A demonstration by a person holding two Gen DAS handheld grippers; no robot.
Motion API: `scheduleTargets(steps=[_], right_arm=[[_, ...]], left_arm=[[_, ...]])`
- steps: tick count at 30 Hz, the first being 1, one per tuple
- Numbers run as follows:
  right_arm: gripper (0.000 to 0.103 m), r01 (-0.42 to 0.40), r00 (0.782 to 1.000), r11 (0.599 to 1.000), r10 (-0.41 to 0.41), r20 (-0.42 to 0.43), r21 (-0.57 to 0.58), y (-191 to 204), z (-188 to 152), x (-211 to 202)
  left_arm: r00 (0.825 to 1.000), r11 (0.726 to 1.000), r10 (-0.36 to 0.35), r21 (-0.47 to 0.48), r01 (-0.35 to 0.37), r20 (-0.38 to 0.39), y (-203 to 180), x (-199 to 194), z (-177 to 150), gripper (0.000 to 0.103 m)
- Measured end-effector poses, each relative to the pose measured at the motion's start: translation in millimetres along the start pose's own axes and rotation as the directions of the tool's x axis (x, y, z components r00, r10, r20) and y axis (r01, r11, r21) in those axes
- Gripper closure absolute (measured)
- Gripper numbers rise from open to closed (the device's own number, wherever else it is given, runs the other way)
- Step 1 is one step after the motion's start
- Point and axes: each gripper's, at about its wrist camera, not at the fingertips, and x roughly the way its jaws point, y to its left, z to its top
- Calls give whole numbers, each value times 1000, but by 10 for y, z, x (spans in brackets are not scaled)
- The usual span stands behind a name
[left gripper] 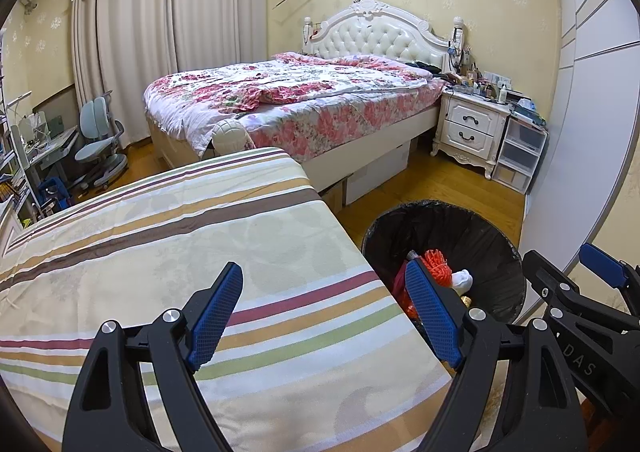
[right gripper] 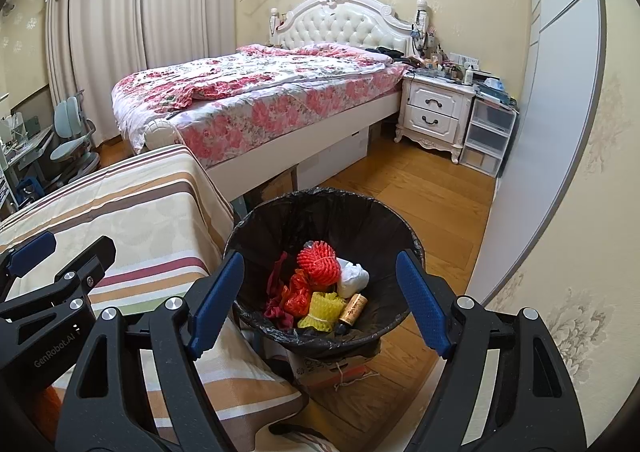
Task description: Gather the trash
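A trash bin (right gripper: 280,220) lined with a black bag stands on the wood floor beside a striped bed; it also shows in the left wrist view (left gripper: 480,228). In it lie a red foam net (right gripper: 318,262), a yellow foam net (right gripper: 322,308), a white wad (right gripper: 352,276), a brown tube (right gripper: 354,308) and dark red scraps (right gripper: 276,308). My right gripper (right gripper: 320,300) is open and empty, above the bin's near side. My left gripper (left gripper: 324,312) is open and empty over the striped bed's edge (left gripper: 240,236), left of the bin.
A floral bed (right gripper: 260,96) with a white headboard fills the back. A white nightstand (right gripper: 434,108) and clear drawer unit (right gripper: 488,136) stand at right by a white wardrobe (right gripper: 560,92). A desk and chair (left gripper: 100,140) stand at left. A cardboard box (right gripper: 332,370) sits under the bin.
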Motion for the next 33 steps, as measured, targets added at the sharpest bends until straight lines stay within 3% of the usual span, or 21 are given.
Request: scheduleTargets(steps=[33], right_arm=[[26, 0, 1000, 1000, 0, 3, 0, -9, -4, -13]], left_arm=[[1000, 1000, -5, -2, 5, -3, -18, -20, -22, 22]])
